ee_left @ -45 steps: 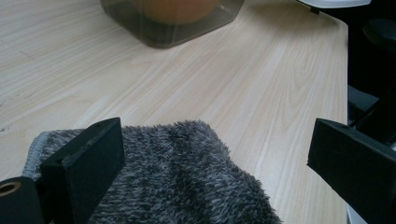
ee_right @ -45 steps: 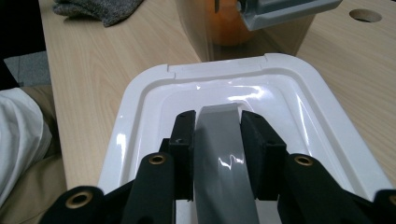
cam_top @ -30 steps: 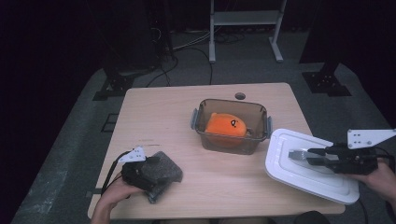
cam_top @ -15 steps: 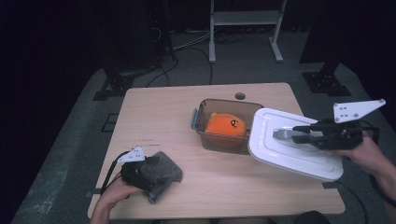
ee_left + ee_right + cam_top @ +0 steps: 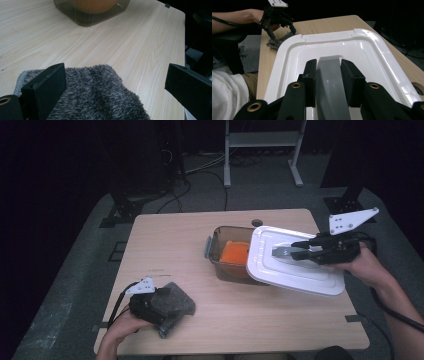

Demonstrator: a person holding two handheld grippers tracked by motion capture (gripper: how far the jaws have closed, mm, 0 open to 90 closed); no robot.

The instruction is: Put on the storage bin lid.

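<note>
Right now we hold the white lid [image 5: 295,265] by its grey handle [image 5: 332,82], the right gripper [image 5: 292,253] clamped narrow on it. Tilted, the lid hangs over the brown container [image 5: 225,257], covering the side nearest that hand, while the orange thing [image 5: 235,253] inside shows at the uncovered side. Well apart from the container, near the table [image 5: 200,230] corner by our left hand, the left gripper [image 5: 115,92] rests with its jaws wide on the grey fuzzy cloth [image 5: 95,92], not pinching it.
</note>
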